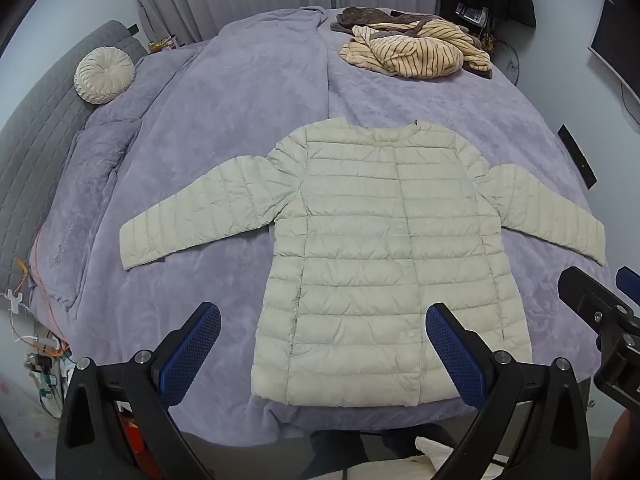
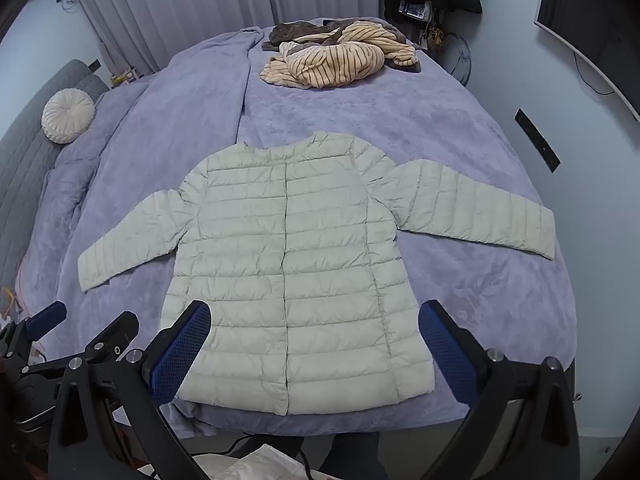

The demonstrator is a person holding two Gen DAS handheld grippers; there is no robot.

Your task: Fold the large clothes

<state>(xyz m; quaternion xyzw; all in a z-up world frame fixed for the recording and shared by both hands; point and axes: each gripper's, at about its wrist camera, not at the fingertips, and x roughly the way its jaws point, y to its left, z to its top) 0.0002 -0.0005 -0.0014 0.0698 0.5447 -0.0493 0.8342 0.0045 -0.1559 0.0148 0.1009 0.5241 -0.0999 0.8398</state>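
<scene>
While both grippers hang spread wide and empty, a pale quilted jacket (image 1: 384,252) lies flat on the bed (image 1: 240,120).
Left gripper (image 1: 322,354) and right gripper (image 2: 314,350) hover at lower centre of their views over the jacket's hem, holding nothing; sleeves spread outward. A striped garment (image 1: 416,50) sits at upper centre, a round cushion (image 1: 104,75) at upper left.

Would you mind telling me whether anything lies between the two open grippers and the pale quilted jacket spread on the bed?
Nothing visible does. The left gripper and right gripper hover open above the jacket, apart from it.
</scene>
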